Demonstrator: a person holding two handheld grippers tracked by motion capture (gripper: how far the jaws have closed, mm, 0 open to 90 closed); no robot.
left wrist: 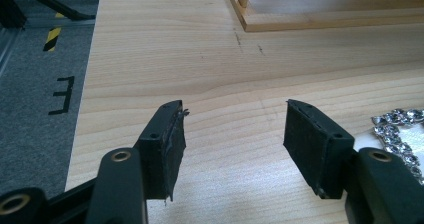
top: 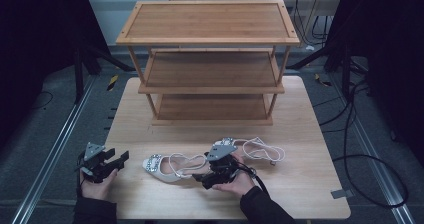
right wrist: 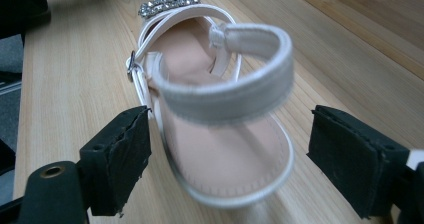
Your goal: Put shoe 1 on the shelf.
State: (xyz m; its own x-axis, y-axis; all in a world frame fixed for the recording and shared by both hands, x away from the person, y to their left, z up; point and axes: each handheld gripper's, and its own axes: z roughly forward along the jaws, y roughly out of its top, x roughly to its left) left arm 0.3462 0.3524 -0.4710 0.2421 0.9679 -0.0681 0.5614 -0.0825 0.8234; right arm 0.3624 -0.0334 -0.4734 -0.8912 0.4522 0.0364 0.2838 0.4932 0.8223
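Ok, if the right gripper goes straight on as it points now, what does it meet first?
The right gripper would meet the heel end of the white sandal, which lies between its open jaws; the back strap probably comes first.

Black two-fingered grippers, left gripper (top: 124,156), right gripper (top: 196,176), grey three-cornered plates, brass screws, dark sleeves (top: 262,206)

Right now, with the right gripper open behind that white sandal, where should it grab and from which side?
Judging by its pose, take the white sandal by the heel end, coming from behind. The right gripper already has its open jaws either side of the heel, and the ankle strap arches above it. Closing across the narrow sole under the strap looks surest; the strap itself seems soft.
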